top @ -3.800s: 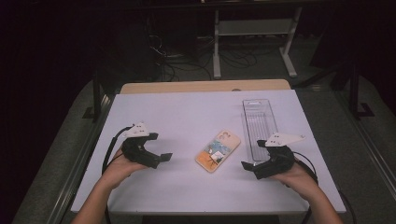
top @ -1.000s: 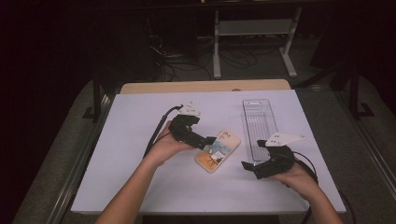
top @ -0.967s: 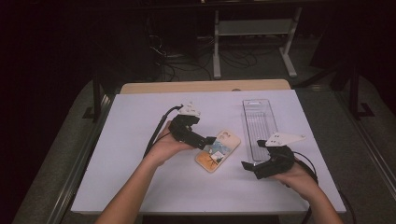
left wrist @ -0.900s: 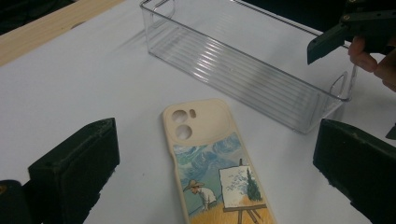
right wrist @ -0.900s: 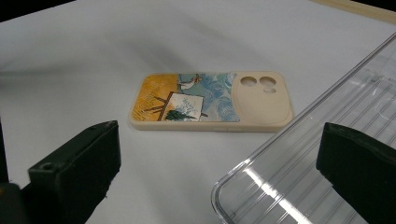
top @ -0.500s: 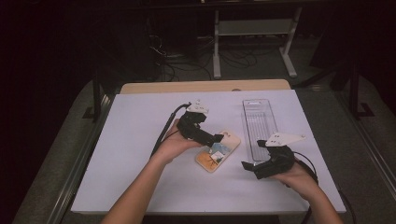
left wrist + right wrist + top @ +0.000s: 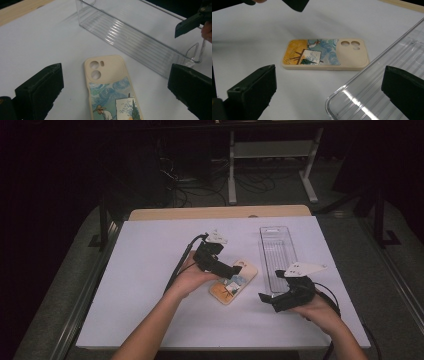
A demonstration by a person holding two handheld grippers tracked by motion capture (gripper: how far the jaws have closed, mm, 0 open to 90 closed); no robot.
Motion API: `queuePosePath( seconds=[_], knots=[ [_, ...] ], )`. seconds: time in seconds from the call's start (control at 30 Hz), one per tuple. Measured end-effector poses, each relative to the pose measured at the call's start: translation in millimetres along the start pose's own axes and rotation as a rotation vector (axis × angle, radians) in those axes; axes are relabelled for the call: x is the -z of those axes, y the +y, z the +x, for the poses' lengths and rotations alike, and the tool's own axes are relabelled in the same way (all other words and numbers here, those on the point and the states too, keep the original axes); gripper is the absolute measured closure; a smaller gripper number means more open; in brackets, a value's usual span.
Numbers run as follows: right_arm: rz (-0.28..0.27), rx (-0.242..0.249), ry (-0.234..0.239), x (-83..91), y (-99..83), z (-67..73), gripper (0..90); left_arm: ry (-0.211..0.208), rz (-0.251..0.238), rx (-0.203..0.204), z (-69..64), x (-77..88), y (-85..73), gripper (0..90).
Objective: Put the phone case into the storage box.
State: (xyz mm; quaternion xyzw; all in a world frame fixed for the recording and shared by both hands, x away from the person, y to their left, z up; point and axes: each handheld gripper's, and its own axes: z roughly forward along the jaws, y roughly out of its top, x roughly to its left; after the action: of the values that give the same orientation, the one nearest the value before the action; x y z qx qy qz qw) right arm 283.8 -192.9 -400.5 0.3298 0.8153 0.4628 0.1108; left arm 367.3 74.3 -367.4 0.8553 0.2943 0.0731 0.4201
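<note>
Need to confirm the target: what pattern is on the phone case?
Phone case: cream, with a painted scene in blue and orange; clearest in the right gripper view.

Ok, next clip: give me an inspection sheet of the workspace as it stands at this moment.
Surface: white table top, flat, on a wooden board.
Job's things: cream phone case with a painted picture lies flat, camera-hole end toward the far side; long clear ribbed plastic tray stands just to its right, nothing in it.
Clutter: nothing seen.
Grippers: left gripper over the case, jaws open either side of it, no grip yet; right gripper open, low near the tray's near end.
Cables: black cable trails from the left gripper across the table.
Surroundings: dark room, metal stand and loose floor cables behind.
</note>
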Motion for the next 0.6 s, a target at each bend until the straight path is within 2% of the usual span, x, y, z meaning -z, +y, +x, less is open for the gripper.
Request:
queuePosePath(
  seconds=[0.03, 0.07, 0.1, 0.13, 0.17, 0.3, 0.4, 0.47, 0.6],
  knots=[
    [-0.001, 0.001, 0.0, -0.1, 0.0, -0.1, 0.0, 0.003, 0.02, -0.027, 1.2, -0.3, -0.6, 0.0],
    [0.0, 0.001, 0.0, -0.1, 0.0, 0.0, 0.0, 0.003, 0.021, -0.031, 0.9, -2.1, -1.2, 0.0],
    [0.0, 0.001, 0.0, 0.0, 0.0, 0.1, 0.0, 0.005, 0.018, -0.016, -1.7, -5.6, -2.7, 0.0],
    [0.0, 0.001, 0.0, 0.0, 0.0, 0.0, 0.0, 0.007, 0.038, -0.034, -1.1, -5.9, -3.3, 0.0],
    [0.0, 0.001, 0.0, -0.1, 0.0, 0.1, 0.0, 0.007, 0.038, -0.034, -1.1, -5.9, -3.3, 0.0],
    [0.0, 0.002, 0.0, -0.1, 0.0, 0.1, 0.0, 0.014, 0.045, -0.023, -4.0, -12.8, -8.6, 0.0],
    [0.001, 0.002, 0.0, -0.1, 0.0, 0.2, 0.0, 0.02, 0.062, -0.031, -3.5, -14.2, -10.5, 0.0],
    [0.0, 0.003, -0.001, -0.2, 0.0, 0.2, 0.0, 0.028, 0.057, -0.012, -4.7, -18.0, -13.5, 0.0],
    [0.0, 0.004, -0.001, -0.3, 0.0, 0.2, 0.0, 0.034, 0.064, 0.0, -5.3, -22.0, -17.7, 0.0]
  ],
)
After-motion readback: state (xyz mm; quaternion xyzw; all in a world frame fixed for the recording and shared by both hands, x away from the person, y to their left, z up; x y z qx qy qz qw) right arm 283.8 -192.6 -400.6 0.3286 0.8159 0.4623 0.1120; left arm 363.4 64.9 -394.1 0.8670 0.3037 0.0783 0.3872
